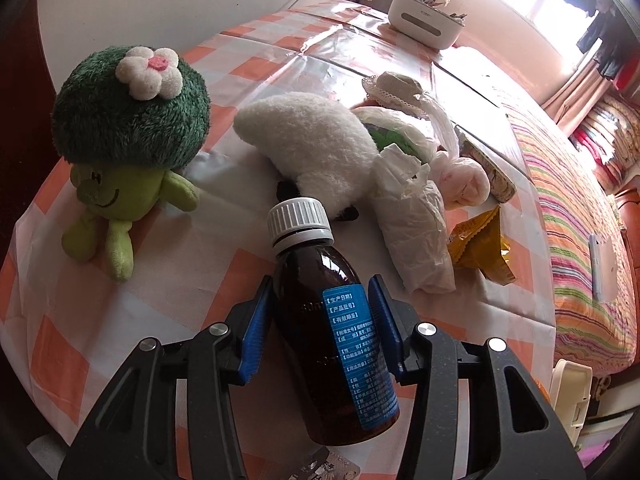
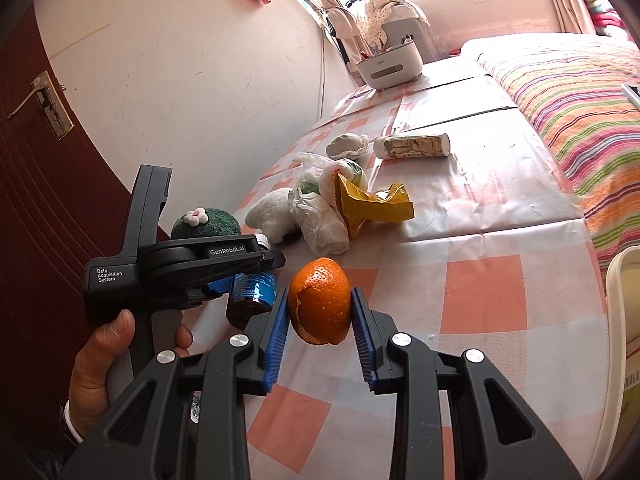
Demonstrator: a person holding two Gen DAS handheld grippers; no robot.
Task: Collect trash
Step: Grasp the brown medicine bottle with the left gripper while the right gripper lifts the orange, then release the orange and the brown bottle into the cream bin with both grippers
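Note:
A brown medicine bottle point(image 1: 320, 344) with a white cap and blue label lies between the blue pads of my left gripper point(image 1: 321, 286), which is shut on it just above the checked tablecloth point(image 1: 168, 280). In the right wrist view the same bottle point(image 2: 252, 294) shows under the left gripper's black body point(image 2: 180, 264), which a hand point(image 2: 100, 360) holds. My right gripper point(image 2: 320, 295) is shut on a piece of orange peel point(image 2: 320, 312), held clear of the table. Crumpled white tissue point(image 1: 416, 236) and a yellow wrapper point(image 1: 480, 248) lie just beyond the bottle.
A broccoli plush point(image 1: 128, 136) and a white plush point(image 1: 316, 148) sit on the table near a knotted plastic bag point(image 2: 320, 168). A printed canister point(image 2: 412, 146) lies farther back, a white caddy point(image 2: 390, 66) at the far end. Striped bedding point(image 2: 580, 112) borders the right; a white bin rim point(image 2: 616, 320) stands nearby.

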